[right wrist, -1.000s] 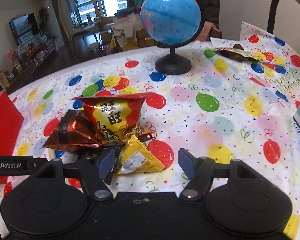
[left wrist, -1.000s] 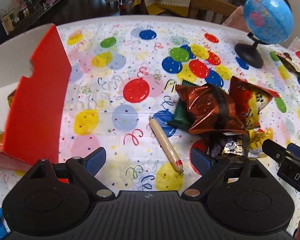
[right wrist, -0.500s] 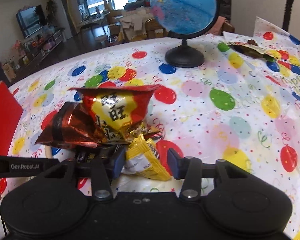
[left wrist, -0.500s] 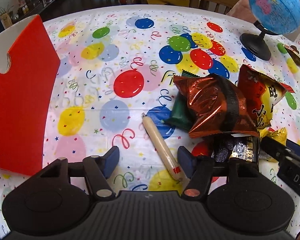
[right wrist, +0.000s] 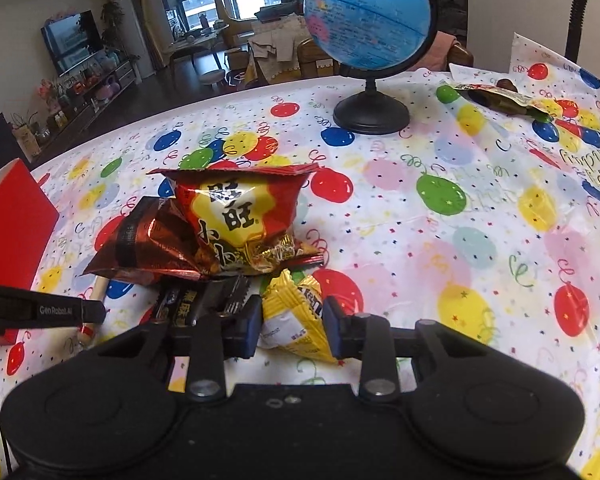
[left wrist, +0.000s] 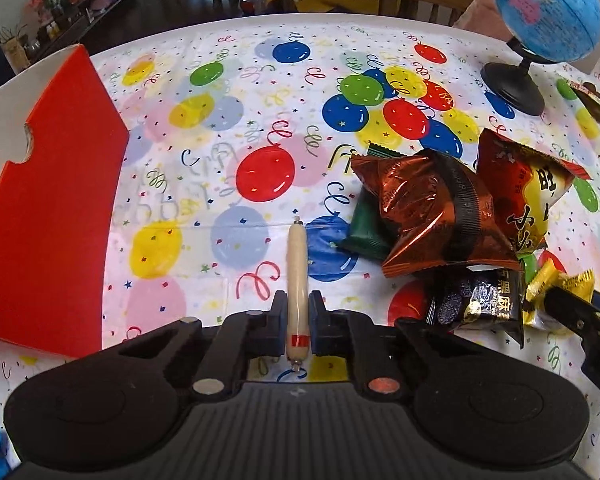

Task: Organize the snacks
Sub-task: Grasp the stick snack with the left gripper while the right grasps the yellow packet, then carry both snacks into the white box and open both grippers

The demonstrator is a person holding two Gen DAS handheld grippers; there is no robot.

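We are pinching a slim, cream-coloured sausage stick in clear plastic casing [left wrist: 297,276] with our left gripper [left wrist: 298,312], whose blue-padded jaws are pressing against it on both sides near the end with the red band, while the rest of the stick is pointing away from us over the balloon-printed tablecloth [left wrist: 260,104]. We are judging this snack to be light, fairly firm along its length and slick-skinned, so a hold so close to one end is risking it swivelling or sliding out; a grip nearer the middle would be carrying it more steadily. Our right gripper [right wrist: 292,320] is straddling a small yellow foil-wrapped snack packet [right wrist: 296,320], its jaws standing close on either side, though we cannot tell whether they are truly squeezing it. That packet is looking crinkly, soft and nearly weightless, likely to crumple rather than resist, so we are favouring its fuller body over a loose sealed edge. Just behind it a pile is lying: a red-and-yellow puffed snack bag [right wrist: 236,208], a shiny copper-brown foil bag [left wrist: 432,212] and a dark sesame bar wrapper [left wrist: 484,304]. A red cardboard box [left wrist: 48,208] is standing open at our left, probably the place for the snacks.
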